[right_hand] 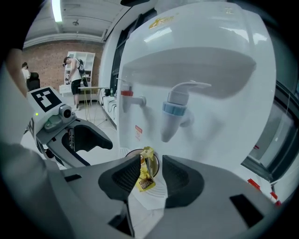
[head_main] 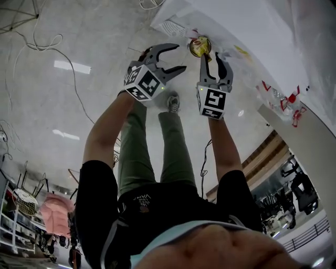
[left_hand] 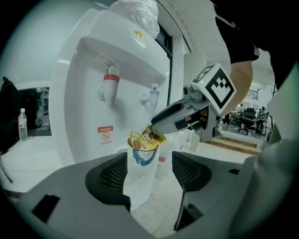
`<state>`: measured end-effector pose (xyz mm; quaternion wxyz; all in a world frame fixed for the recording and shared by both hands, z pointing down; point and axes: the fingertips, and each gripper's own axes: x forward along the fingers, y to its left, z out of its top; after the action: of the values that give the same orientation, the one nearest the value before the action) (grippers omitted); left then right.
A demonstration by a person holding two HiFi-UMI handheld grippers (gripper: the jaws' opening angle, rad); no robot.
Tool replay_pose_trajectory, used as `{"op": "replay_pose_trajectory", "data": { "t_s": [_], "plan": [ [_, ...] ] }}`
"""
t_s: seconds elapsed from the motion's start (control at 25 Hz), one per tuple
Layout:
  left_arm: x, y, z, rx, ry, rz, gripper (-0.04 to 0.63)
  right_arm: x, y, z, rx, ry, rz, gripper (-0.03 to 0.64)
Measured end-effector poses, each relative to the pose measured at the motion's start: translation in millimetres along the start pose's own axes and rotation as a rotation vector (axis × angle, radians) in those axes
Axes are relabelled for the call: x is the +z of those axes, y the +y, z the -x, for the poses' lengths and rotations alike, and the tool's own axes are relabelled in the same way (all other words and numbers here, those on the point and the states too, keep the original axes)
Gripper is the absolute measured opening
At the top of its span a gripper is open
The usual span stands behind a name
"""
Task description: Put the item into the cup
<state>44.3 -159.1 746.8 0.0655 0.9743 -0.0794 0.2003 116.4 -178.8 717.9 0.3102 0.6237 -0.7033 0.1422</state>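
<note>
A white paper cup (left_hand: 140, 172) stands in front of a white water dispenser (left_hand: 88, 60), under its taps. A yellow packet (left_hand: 145, 140) sticks out of the cup's mouth. In the right gripper view the packet (right_hand: 145, 170) shows between the jaws, with the cup (right_hand: 149, 196) below them. My right gripper (head_main: 215, 59) hovers over the cup (head_main: 200, 47), open, its pads off the packet. My left gripper (head_main: 176, 58) is open beside it at the left, jaws wide, with the cup seen between them but not pressed. The right gripper's tips (left_hand: 156, 125) are right above the packet.
The dispenser has a red tap (right_hand: 128, 98) and a blue tap (right_hand: 175, 109) right above the cup. A plastic bag (left_hand: 135, 14) lies on its top. Cables (head_main: 47, 42) trail over the floor. A water bottle (left_hand: 22, 123) stands far left.
</note>
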Motion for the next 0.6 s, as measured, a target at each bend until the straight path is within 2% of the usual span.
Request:
{"op": "replay_pose_trajectory", "data": {
  "t_s": [0.24, 0.36, 0.6],
  "plan": [
    [19.1, -1.4, 16.7, 0.099, -0.050, 0.060, 0.307, 1.0, -1.1, 19.8, 0.036, -0.023, -0.003, 0.131],
    [32.9, -2.9, 23.9, 0.154, -0.081, 0.080, 0.240, 3.9, -4.9, 33.8, 0.046, -0.051, -0.005, 0.083],
    [62.2, -14.2, 49.7, 0.249, -0.129, 0.108, 0.117, 16.1, -4.3, 63.4, 0.078, -0.087, -0.038, 0.065]
  ]
}}
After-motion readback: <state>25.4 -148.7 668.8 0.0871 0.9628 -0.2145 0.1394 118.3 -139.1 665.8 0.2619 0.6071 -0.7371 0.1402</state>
